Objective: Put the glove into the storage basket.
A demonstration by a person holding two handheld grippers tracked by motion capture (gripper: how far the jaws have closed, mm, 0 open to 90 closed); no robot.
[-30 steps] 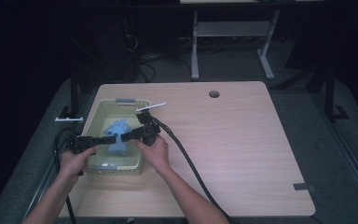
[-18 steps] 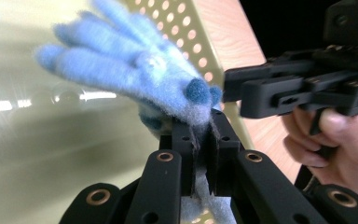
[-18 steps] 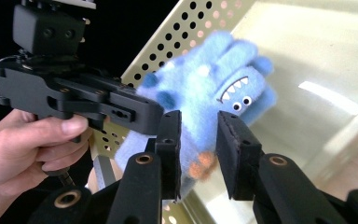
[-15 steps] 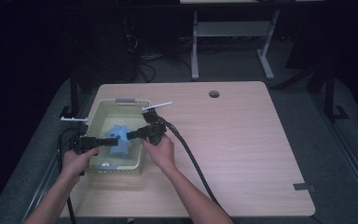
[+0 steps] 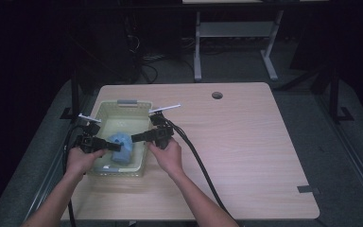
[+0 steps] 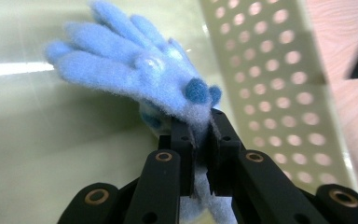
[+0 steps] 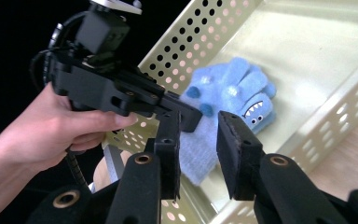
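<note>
My high camera sat above my side of the bench (image 5: 246, 142) and looked forward and down, well back from the work. The left gripper camera looked along its own fingers (image 6: 182, 140), very close to the blue glove (image 6: 135, 74), while the right one looked from a little farther across the basket (image 7: 307, 135). All three shared the glove and basket.

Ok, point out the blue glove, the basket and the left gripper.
blue glove (image 7: 233, 88): right gripper view, on the knuckles.
basket (image 5: 123, 106): high view, on the far rim.
left gripper (image 6: 200, 135): left gripper view, between its fingertips, shut on the cuff.
</note>
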